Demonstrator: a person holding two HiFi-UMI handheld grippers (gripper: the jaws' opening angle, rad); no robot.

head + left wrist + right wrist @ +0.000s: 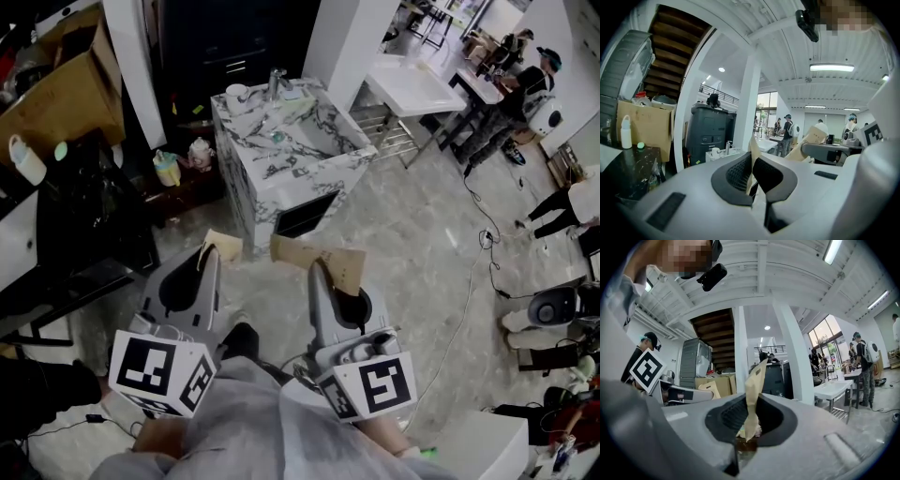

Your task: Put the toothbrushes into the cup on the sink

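Left gripper first: its jaws were squeezed shut on a thin tan packet, and in the left gripper view the paper stood up between the dark pads. The right gripper did the same job with the other tan packet, a bigger flat one that stuck out past its tips. The right gripper view showed that paper pinched tight in the middle of the jaws. No brush could be seen, so my guess is that the toothbrushes were inside the paper. That would explain the grip, because a thin packet slips out unless it is nipped hard. Both tools were held side by side, close to the person's body and pointing about flat. I think this kept the packets from tipping or swinging on the way. The sink was a marble block straight ahead, across a stretch of floor and well apart from both grippers. The cup was white and sat on the sink's far left corner, just beside the tap. Nothing had gone into the cup yet — both packets had to get all the way over there first.
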